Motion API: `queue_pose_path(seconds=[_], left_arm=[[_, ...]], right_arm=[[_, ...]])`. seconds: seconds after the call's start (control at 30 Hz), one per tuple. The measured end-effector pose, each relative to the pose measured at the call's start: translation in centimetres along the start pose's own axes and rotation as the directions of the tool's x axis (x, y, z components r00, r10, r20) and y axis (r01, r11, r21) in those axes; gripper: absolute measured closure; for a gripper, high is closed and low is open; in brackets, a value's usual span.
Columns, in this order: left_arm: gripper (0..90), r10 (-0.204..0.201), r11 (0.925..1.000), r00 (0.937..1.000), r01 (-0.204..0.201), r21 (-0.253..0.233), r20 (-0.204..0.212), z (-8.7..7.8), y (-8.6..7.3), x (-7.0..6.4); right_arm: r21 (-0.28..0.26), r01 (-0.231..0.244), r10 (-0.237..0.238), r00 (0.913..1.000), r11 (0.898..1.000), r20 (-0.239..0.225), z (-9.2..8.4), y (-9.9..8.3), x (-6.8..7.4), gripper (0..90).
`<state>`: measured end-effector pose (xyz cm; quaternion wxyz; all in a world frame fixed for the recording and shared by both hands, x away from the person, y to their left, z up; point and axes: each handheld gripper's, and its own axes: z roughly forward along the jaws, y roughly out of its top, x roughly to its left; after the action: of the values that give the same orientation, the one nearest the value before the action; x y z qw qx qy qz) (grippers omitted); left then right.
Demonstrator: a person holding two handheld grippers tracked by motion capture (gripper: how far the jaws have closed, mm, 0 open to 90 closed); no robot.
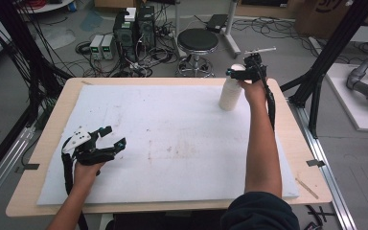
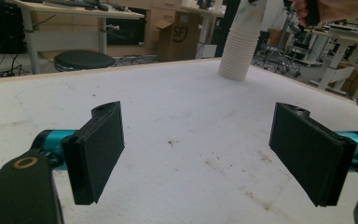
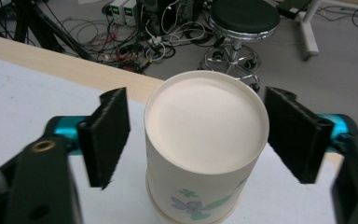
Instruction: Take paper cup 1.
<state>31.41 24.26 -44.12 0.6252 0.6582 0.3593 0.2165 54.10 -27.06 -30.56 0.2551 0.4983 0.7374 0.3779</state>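
Right gripper (image 3: 196, 140) is straddling the top cup (image 3: 205, 135) of the stack (image 1: 231, 93), jaws apart and not yet pinching, to lift it off; left gripper (image 1: 114, 136) is idling wide open.

paper cup stack (image 3: 205, 135), tool (image 3: 200, 135) jaws flanking top

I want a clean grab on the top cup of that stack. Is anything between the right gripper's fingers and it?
Nothing visible. The right gripper straddles the stack of paper cups, with small open gaps between each of the fingers and the top cup's wall.
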Motion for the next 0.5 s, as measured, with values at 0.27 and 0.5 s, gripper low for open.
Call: queue_pose_path(seconds=[0.27, 0.5], left_arm=[[18.2, -0.001, 1.0, 1.0, 0.001, 0.002, 0.0, 0.0, 0.0, 0.0], [18.3, 0.0, 1.0, 1.0, 0.0, 0.004, 0.002, 0.0, 0.0, 0.0]], right_arm=[[-0.013, -0.036, 0.036, 0.9993, 0.999, -0.004, 0.1, -0.2, -0.3, 35.2], [-0.071, -0.032, 0.032, 0.9995, 0.997, 0.001, -1.0, 0.3, -0.1, 35.8]])
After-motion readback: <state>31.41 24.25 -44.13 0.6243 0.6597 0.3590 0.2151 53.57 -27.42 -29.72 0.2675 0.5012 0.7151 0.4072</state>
